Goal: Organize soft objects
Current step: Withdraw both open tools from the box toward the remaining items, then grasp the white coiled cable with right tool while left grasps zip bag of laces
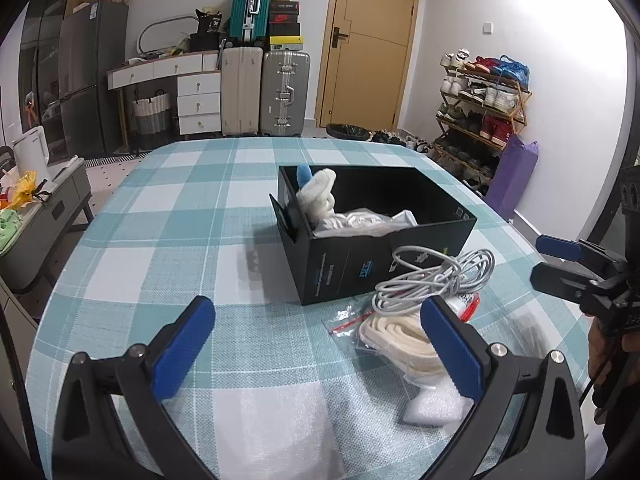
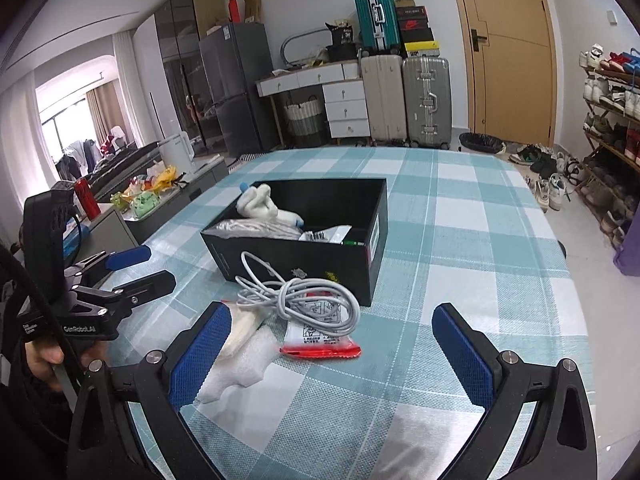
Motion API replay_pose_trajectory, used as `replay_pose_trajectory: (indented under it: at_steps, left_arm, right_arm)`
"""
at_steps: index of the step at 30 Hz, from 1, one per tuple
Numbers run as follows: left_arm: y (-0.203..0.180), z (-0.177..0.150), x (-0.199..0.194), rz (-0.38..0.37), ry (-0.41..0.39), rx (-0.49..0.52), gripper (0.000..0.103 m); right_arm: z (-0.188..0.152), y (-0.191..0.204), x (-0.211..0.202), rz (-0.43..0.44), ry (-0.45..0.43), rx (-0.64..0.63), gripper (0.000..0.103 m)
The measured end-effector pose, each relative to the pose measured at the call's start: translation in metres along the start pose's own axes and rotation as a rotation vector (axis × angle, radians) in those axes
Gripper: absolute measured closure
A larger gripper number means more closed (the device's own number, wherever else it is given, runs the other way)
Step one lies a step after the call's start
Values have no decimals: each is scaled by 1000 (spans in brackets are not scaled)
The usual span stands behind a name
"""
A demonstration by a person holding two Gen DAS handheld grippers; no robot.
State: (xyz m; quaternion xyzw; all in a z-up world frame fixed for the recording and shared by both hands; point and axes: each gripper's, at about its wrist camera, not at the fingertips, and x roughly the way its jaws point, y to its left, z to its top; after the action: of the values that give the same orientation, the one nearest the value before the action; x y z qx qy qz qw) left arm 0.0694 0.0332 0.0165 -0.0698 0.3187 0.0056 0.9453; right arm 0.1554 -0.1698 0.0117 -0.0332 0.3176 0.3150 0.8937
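A black open box point(image 1: 344, 272) point(image 2: 296, 260) stands on the checked tablecloth and holds a white plush toy point(image 1: 318, 194) point(image 2: 260, 202) and white bagged items point(image 1: 360, 222). In front of it lie a coiled grey cable point(image 1: 432, 280) point(image 2: 296, 294), a red-sealed plastic bag point(image 2: 320, 338), a cream rope bundle point(image 1: 400, 340) and white foam wrap point(image 1: 434, 402) point(image 2: 236, 368). My left gripper point(image 1: 320, 348) is open and empty, its right finger over the rope. My right gripper point(image 2: 344, 354) is open and empty, just short of the bag.
The table point(image 1: 168, 216) point(image 2: 460, 216) has a rounded far edge. The other gripper shows at the right edge of the left wrist view point(image 1: 576, 268) and at the left of the right wrist view point(image 2: 120, 276). Suitcases, drawers and a shoe rack point(image 1: 480, 112) stand beyond.
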Motion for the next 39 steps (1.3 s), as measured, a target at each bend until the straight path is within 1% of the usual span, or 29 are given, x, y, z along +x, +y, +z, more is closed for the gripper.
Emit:
replay_pose_trajectory:
  at_steps: [7, 13, 23, 27, 35, 39]
  left_arm:
    - [3, -5, 9, 7, 20, -14, 0]
    - [6, -9, 17, -8, 48, -20, 0]
    - [7, -13, 19, -30, 58, -19, 0]
    - [8, -13, 20, -30, 61, -23, 0]
    - [8, -14, 20, -29, 61, -24, 0]
    - [8, -14, 19, -28, 61, -21, 0]
  right_arm:
    - [-1, 6, 22, 5, 45, -1, 0]
    - [0, 12, 39, 5, 79, -9, 0]
    - [6, 18, 68, -16, 132, -28, 1]
    - [6, 19, 73, 3, 134, -10, 1]
    - [10, 24, 84, 2, 151, -20, 1]
    - [11, 28, 89, -16, 162, -41, 1]
